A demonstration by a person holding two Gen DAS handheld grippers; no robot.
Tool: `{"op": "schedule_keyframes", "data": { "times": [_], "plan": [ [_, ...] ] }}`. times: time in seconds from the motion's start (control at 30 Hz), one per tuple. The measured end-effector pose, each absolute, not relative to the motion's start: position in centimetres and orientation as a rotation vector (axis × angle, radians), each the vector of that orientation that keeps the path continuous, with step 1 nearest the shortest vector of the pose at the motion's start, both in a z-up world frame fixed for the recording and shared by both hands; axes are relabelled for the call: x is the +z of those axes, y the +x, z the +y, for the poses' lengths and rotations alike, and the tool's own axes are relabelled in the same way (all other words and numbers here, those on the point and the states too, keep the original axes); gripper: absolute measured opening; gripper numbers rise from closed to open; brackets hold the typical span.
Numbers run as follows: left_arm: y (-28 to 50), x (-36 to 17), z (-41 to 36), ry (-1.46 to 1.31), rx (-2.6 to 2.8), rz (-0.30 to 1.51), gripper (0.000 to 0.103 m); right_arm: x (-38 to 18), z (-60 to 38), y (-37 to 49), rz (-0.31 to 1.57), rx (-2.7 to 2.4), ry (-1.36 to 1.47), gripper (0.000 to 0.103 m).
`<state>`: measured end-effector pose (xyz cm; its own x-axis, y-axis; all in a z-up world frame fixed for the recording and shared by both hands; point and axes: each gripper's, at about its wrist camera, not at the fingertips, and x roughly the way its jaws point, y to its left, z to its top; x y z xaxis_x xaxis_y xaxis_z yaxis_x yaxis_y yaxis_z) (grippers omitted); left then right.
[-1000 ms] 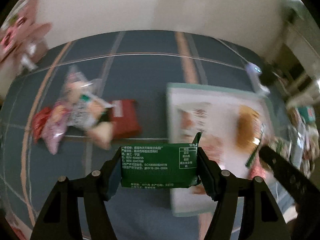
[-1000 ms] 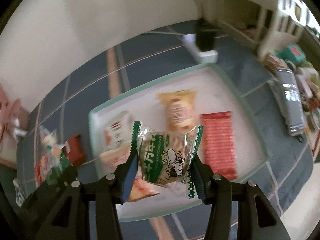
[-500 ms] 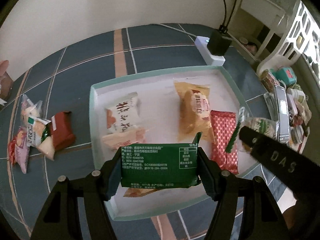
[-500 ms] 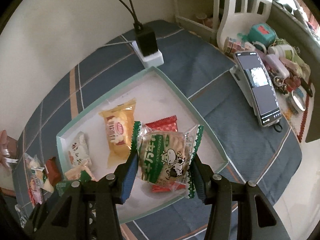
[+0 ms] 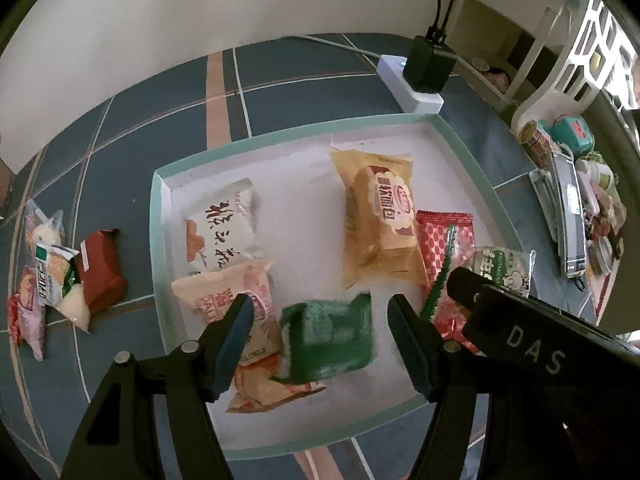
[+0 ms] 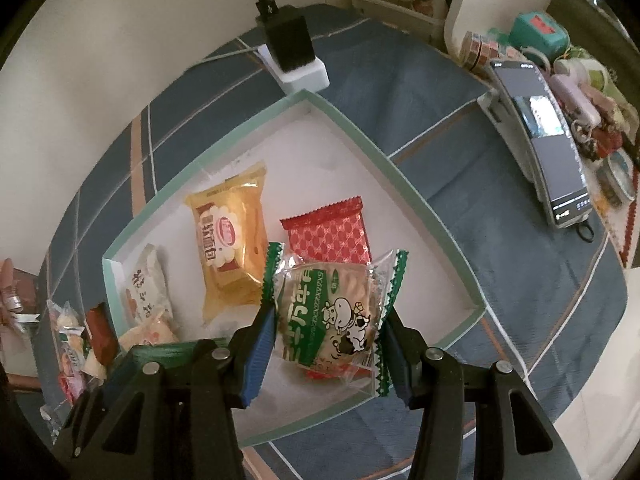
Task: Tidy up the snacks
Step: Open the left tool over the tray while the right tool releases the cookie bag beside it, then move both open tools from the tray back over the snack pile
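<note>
My left gripper [image 5: 320, 322] is open above the white tray with a pale green rim [image 5: 304, 136]. A dark green snack packet [image 5: 330, 336] lies blurred in the tray just below its open jaws. My right gripper [image 6: 330, 330] is shut on a clear cracker packet with green edges and a cow print [image 6: 332, 316], held above the tray's near right part [image 6: 400, 176]. The tray also holds a yellow bread packet [image 5: 380, 220], a red patterned packet [image 5: 446, 236], a white packet [image 5: 222, 228] and a pink packet [image 5: 236, 292].
Loose snacks lie left of the tray on the blue checked cloth: a dark red packet [image 5: 100, 272] and several clear ones [image 5: 48, 276]. A white power strip with a black plug [image 5: 422, 76] sits behind the tray. A phone [image 6: 548, 136] and clutter lie to the right.
My left gripper has opened and let go of the dark green packet, which has dropped into the tray. My right gripper has stayed shut on the cracker packet above the tray.
</note>
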<state>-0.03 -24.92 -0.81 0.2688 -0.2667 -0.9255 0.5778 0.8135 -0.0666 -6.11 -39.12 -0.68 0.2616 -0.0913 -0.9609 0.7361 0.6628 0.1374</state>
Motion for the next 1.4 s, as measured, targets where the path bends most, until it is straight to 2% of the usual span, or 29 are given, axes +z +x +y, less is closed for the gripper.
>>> {"op": "schedule_keyframes", "data": {
  "times": [0.27, 0.67, 0.9, 1.0, 1.4],
  "plan": [
    [0.4, -0.2, -24.2, 0.292, -0.564, 1.182, 0.071, -0.7, -39.3, -5.8, 1.197, -0.607, 0.661, 0.056],
    [2.5, 0.4, -20.9, 0.246, -0.439, 1.215, 0.072, -0.1, -38.6, -5.1, 1.204, -0.609, 0.593, 0.072],
    [4.8, 0.9, -16.5, 0.147, -0.327, 1.213, 0.072, 0.2, -36.6, -4.2, 1.22, -0.585, 0.518, 0.073],
    [5.7, 1.0, -14.5, 0.129, -0.264, 1.202, 0.078, 0.3, -35.3, -3.7, 1.223, -0.558, 0.489, 0.073],
    [8.6, 1.2, -5.6, 0.029, -0.062, 1.189, 0.078, 0.8, -28.2, -0.8, 1.234, -0.426, 0.37, 0.074]
  ]
}}
